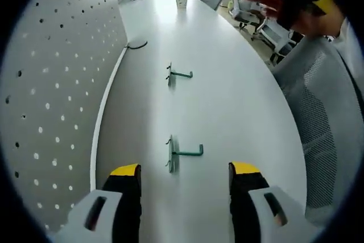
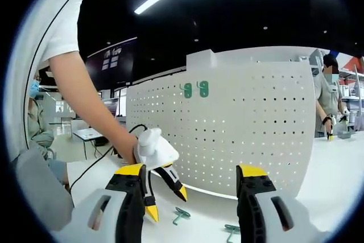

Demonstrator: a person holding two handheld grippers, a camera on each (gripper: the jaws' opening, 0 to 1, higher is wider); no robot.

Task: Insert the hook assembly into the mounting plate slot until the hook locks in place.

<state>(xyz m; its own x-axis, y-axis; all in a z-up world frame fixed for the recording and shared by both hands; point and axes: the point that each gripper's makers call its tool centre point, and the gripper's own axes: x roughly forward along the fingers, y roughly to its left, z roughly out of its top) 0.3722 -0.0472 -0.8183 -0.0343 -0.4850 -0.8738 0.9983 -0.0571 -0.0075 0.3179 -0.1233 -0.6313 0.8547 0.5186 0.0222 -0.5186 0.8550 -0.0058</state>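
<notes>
1. Two green hooks lie flat on the white surface (image 1: 227,101) in the left gripper view: the near hook (image 1: 181,153) sits just ahead of the left claw (image 1: 185,181), and the far hook (image 1: 178,74) lies further along the same line, well apart from the first.
2. Each hook has a short back piece lying on the left and a straight arm reaching to the right, with an upturned tip.
3. Neither hook on the surface is touched by anything.
4. The pegboard (image 1: 51,83), a pale panel full of small holes, stands upright along the left edge of the surface in that view.
5. In the right gripper view the same pegboard (image 2: 250,135) faces the camera, and two green hooks (image 2: 194,89) already hang side by side near its top edge.
6. Low in that view the hooks on the surface show again, one (image 2: 181,214) left of the other (image 2: 232,231), both in front of the pegboard's foot.
7. The left claw stands wide apart and holds nothing.
8. The right claw (image 2: 190,183) also stands apart and empty, raised off the surface and pointed at the pegboard.
9. From the left of the right gripper view comes the left claw (image 2: 168,194), held in a person's hand (image 2: 126,146), its yellow tips pointing down beside the left hook.
10. A black cable (image 1: 136,44) lies near the pegboard's far end.
11. A mesh chair (image 1: 318,118) stands by the right edge of the surface.
</notes>
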